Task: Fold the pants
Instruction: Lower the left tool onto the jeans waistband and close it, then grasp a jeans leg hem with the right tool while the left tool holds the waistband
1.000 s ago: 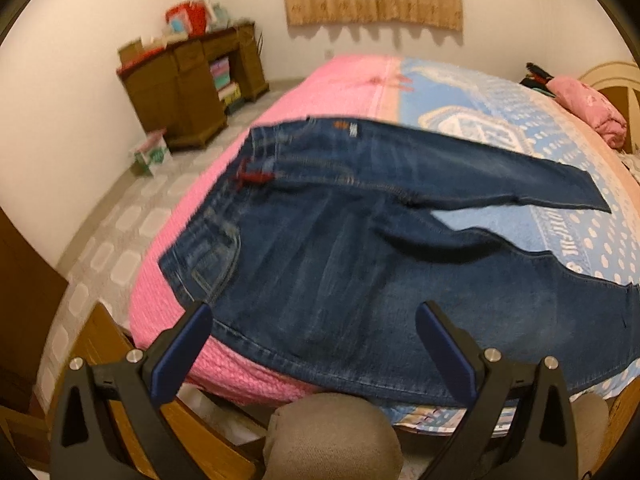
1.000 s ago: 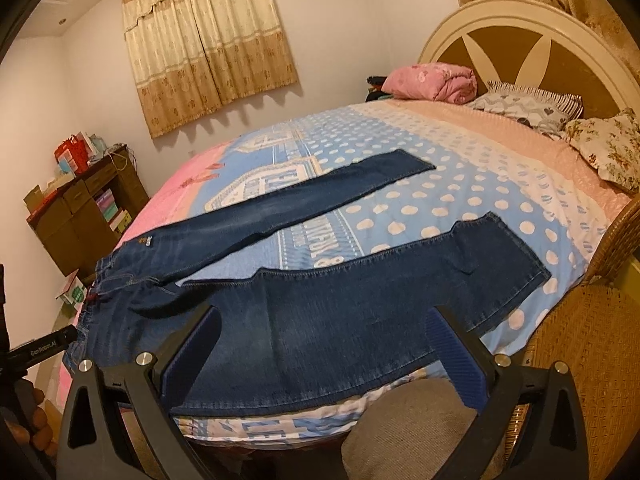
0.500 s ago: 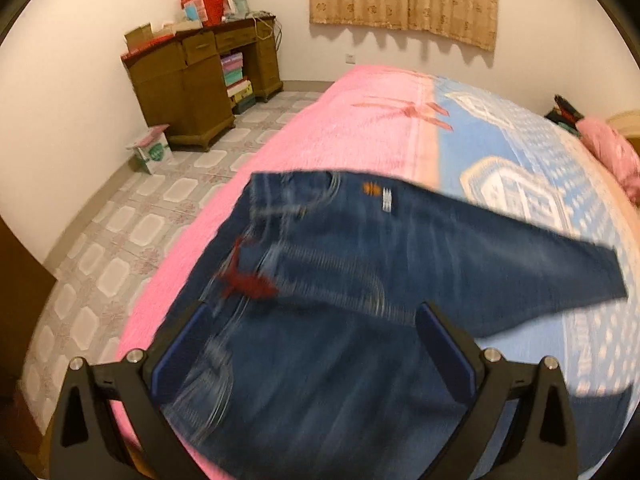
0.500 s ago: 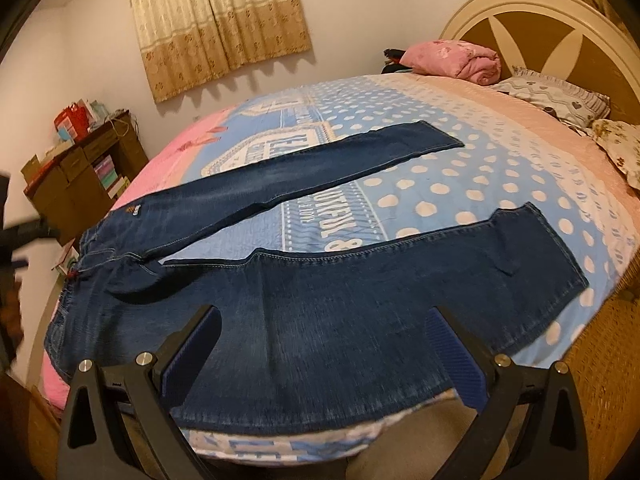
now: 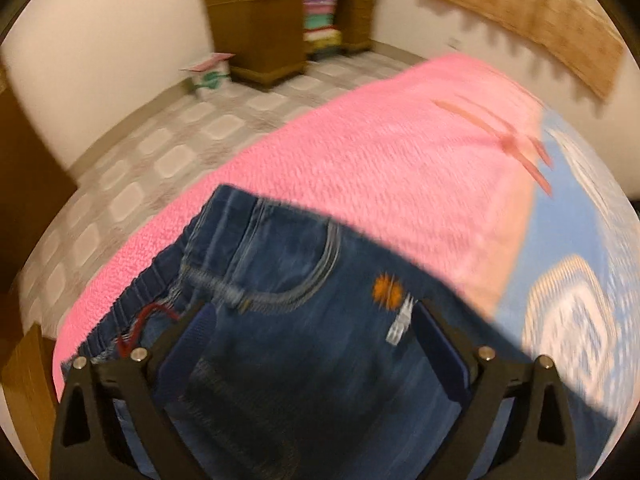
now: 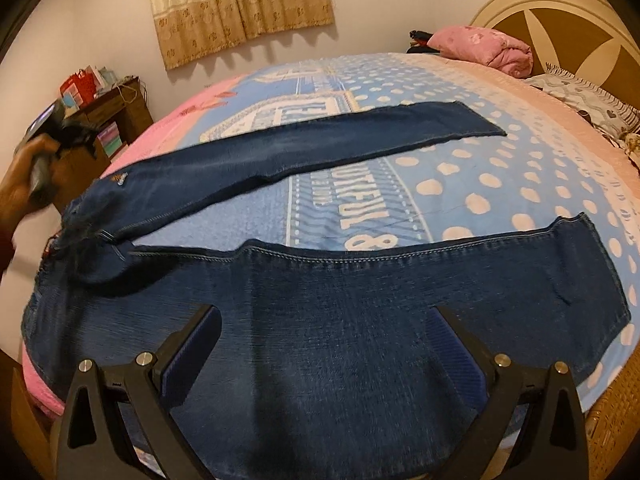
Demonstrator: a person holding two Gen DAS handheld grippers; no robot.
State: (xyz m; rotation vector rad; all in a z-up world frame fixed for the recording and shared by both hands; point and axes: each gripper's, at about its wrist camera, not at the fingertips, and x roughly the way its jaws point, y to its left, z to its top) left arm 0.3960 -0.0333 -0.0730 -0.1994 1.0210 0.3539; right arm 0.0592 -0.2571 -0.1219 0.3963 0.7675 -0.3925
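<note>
Dark blue jeans [image 6: 360, 280] lie flat on the bed with the two legs spread apart in a V. The far leg [image 6: 320, 140] runs toward the headboard and the near leg crosses the front. My right gripper [image 6: 326, 328] is open, low over the near leg's thigh, holding nothing. In the left wrist view the waistband [image 5: 192, 256], a front pocket and a red drawstring [image 5: 148, 320] fill the lower half. My left gripper [image 5: 314, 344] is open just above that waist area. In the right wrist view a hand [image 6: 24, 184] holds the blurred left gripper over the waist.
The bed [image 6: 480, 184] has a blue dotted cover with a pink end [image 5: 380, 168]. A folded pink blanket [image 6: 480, 48] and pillows [image 6: 588, 96] lie by the headboard. A wooden desk [image 5: 272, 28] and a small box [image 5: 210, 72] stand on the tiled floor to the left.
The left gripper has swept forward and down, from the bed's near edge to close over the waistband. The right gripper has come in lower over the near leg.
</note>
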